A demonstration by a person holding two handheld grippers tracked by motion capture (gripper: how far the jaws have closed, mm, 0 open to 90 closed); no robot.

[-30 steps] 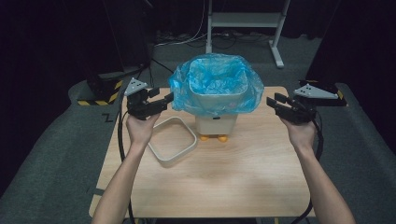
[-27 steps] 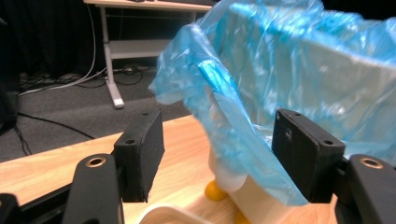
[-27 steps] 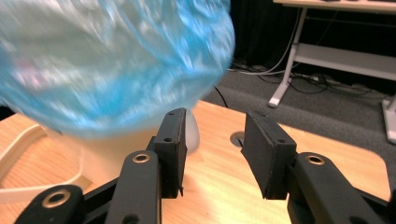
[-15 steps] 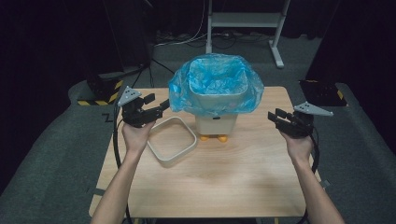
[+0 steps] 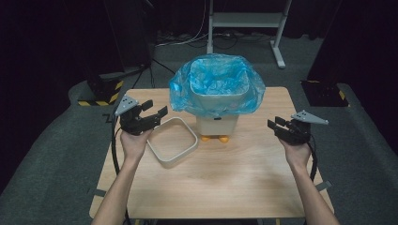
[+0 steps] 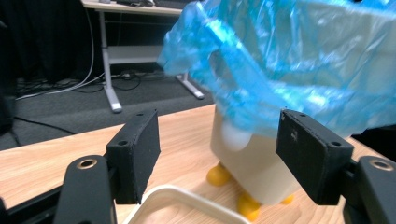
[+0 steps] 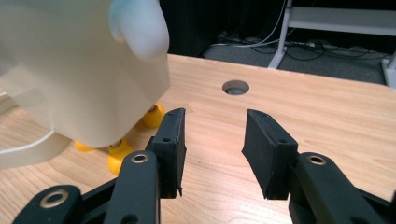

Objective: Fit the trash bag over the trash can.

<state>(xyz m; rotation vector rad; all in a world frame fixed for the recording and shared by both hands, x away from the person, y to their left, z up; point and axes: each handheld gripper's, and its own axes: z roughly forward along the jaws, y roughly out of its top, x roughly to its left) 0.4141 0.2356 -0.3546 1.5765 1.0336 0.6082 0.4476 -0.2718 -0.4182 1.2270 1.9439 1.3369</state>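
A white bin (image 5: pixel 217 124) on yellow feet (image 5: pixel 208 138) stands at the middle back of the wooden table (image 5: pixel 234 187), lined with a blue plastic bag (image 5: pixel 218 86) folded over its rim. A white square ring (image 5: pixel 162 157) lies flat to its left. My left gripper (image 5: pixel 155 108) hovers open over the ring's far left corner, pointing at the bin. In the left gripper view the bag (image 6: pixel 289 60) and bin (image 6: pixel 243 158) lie beyond the empty jaws. My right gripper (image 5: pixel 274 123) is open and empty at the table's right, low over the wood, facing the bin (image 7: pixel 79 84).
A round cable hole (image 7: pixel 235 87) pierces the tabletop behind the bin. A white desk frame (image 5: pixel 244 21) and loose cables lie on the grey floor beyond. A black-and-yellow striped base (image 5: pixel 101 93) sits off the table's left corner.
Both hands have come down toward the table. The right gripper dropped from bin-rim height to just above the wood. The left gripper sank toward the white ring.
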